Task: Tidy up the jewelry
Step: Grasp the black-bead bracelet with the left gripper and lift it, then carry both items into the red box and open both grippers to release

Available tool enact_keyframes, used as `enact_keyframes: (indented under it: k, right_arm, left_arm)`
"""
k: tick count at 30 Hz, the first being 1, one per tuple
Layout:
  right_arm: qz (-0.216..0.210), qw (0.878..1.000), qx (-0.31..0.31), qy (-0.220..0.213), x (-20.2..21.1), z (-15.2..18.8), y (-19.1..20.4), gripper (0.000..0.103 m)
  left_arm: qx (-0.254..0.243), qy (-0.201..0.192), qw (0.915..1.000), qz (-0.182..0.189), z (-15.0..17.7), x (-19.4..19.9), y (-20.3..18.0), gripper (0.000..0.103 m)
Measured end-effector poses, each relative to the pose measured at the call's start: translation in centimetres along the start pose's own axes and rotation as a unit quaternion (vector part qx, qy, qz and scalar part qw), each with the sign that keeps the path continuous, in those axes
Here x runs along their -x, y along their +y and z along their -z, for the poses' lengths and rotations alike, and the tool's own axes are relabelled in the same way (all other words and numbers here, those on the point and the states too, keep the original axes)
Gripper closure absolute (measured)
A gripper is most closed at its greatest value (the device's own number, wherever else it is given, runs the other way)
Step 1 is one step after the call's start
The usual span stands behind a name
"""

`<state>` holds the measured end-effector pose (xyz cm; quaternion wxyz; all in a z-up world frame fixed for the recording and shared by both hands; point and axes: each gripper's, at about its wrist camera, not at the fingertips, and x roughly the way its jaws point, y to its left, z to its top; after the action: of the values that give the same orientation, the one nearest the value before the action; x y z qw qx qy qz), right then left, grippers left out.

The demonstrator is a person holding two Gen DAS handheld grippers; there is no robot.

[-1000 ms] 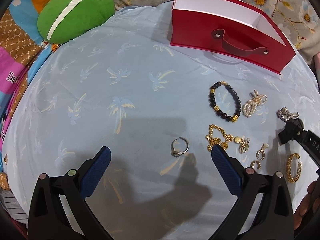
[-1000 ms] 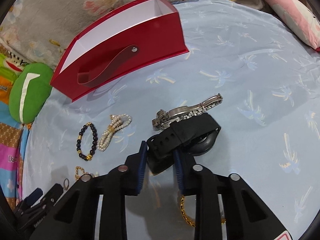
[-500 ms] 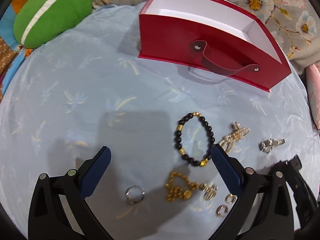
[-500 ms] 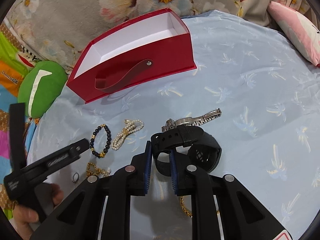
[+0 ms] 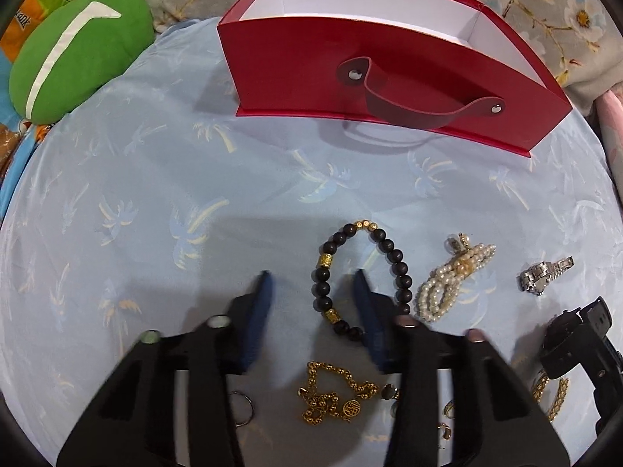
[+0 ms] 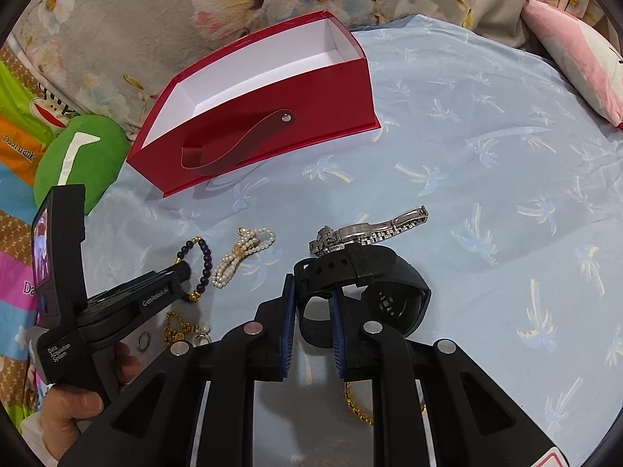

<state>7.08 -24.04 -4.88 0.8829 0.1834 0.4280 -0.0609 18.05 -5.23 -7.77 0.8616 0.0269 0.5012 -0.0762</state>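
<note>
Rubber strap of the black watch (image 6: 362, 272) sits pinched in the right tool (image 6: 311, 323); it is light, floppy, grippy, best held at the band. Left tool (image 5: 311, 303), narrowed, straddles one side of the dark bead bracelet (image 5: 362, 276) on the bed: loose, rollable, take one strand. Beyond stands the open red box (image 5: 389, 66).

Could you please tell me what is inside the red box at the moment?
The red box shows only bare white walls and floor in the right wrist view; its front wall hides the nearest strip of floor.
</note>
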Motion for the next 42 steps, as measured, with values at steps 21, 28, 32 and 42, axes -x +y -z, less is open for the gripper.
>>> enact_keyframes:
  k: [21, 28, 32, 42]
  right_arm:
    - [-0.003, 0.999, 0.027, -0.018, 2.7, 0.1, 1.0, 0.088]
    - [-0.023, 0.997, 0.049, -0.045, 5.9, -0.2, 2.4, 0.089]
    - [-0.038, 0.996, 0.056, -0.063, 7.9, -0.8, 3.0, 0.089]
    - [-0.06, 0.99, 0.074, -0.1, 11.3, -3.1, 4.3, 0.089]
  left_arm:
    - [0.011, -0.073, 0.995, 0.067, 0.1, 9.6, 2.5, 0.096]
    - [0.01, -0.119, 0.9896, 0.079, 0.3, 15.2, 3.1, 0.096]
    - [0.003, -0.141, 0.9862, 0.086, 0.1, 17.5, 3.0, 0.096]
    - [-0.017, -0.177, 0.9803, 0.086, -1.2, 20.5, 2.1, 0.096]
